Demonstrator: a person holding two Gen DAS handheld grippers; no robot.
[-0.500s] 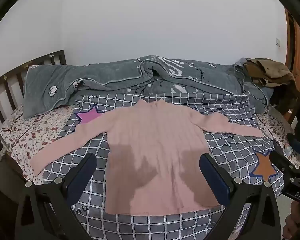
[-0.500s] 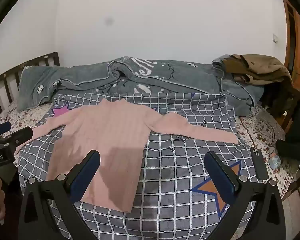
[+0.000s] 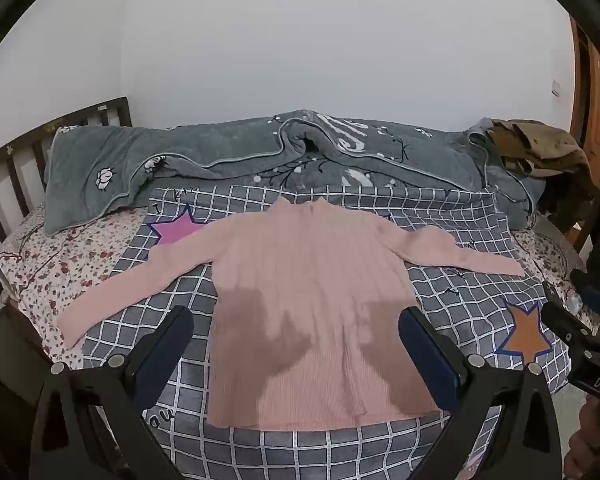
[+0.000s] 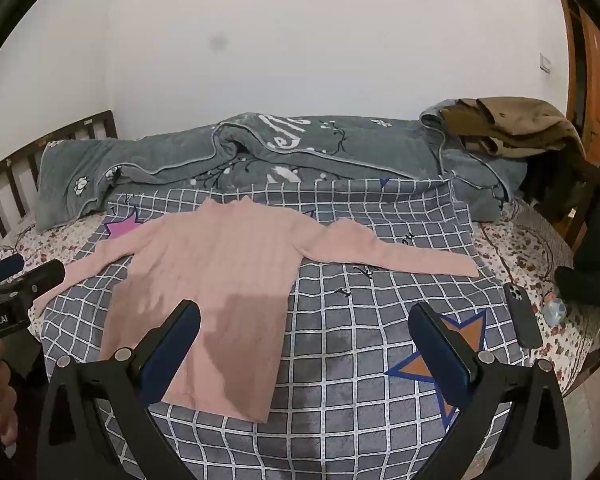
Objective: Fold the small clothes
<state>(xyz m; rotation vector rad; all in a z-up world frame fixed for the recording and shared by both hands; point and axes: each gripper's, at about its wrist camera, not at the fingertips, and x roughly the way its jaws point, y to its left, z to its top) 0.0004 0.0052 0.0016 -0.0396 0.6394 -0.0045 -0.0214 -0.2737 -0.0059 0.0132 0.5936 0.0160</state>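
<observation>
With both tongs spread wide and holding nothing, the pink sweater (image 3: 320,312) lies flat on the grey checked blanket (image 3: 460,296), front down or up I can't tell, collar toward the wall, both sleeves stretched out to the sides. Left tongs (image 3: 296,344) hang above the sweater's lower body, one finger over the blanket beside the left hem, the other over the right hem edge; no contact visible. Right tongs (image 4: 304,340) sit further right: the left finger over the sweater's lower right part, the right finger over the orange star (image 4: 448,364) printed on the blanket. Shadows of the tongs fall on the sweater's lower half.

Sweater's left sleeve cuff reaches off the blanket onto the floral sheet (image 3: 60,264); right sleeve ends near the blanket's right edge. Pink star print (image 3: 176,228) peeks out by the left shoulder.

Grey quilt (image 3: 240,152) is bunched along the wall side of the bed, brown clothes (image 3: 536,148) piled at its right end. Dark phone (image 4: 522,316) lies on the sheet just right of the blanket. Wooden headboard (image 3: 16,168) at far left.
</observation>
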